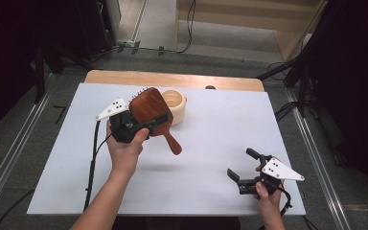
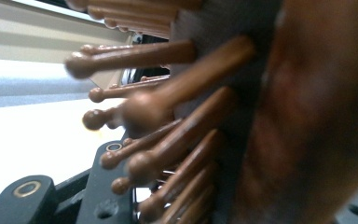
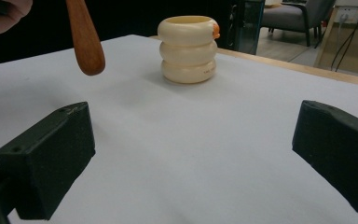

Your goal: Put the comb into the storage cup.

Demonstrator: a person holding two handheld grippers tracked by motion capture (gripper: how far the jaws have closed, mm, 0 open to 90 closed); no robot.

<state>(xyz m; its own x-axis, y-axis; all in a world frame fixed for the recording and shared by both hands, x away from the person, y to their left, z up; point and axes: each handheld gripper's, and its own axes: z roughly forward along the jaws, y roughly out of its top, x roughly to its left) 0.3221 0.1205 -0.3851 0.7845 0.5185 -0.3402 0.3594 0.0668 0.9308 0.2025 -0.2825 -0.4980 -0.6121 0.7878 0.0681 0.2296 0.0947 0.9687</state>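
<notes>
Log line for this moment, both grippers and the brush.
left gripper: shut on hairbrush, lifted off table | right gripper: open, holding nothing, near table's front right | cream cup: upright behind hairbrush

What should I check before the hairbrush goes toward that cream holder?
1. Left gripper shut on the wooden hairbrush: ok.
2. Brush lifted off the white table: ok, its handle hangs in the air.
3. Cream ringed holder upright, mouth open: ok.
4. Holder's inside free of things: cannot tell.
5. Right gripper open, apart from the holder: ok.
6. Brush handle pointing at the holder's mouth: not ok, it slants away.
</notes>
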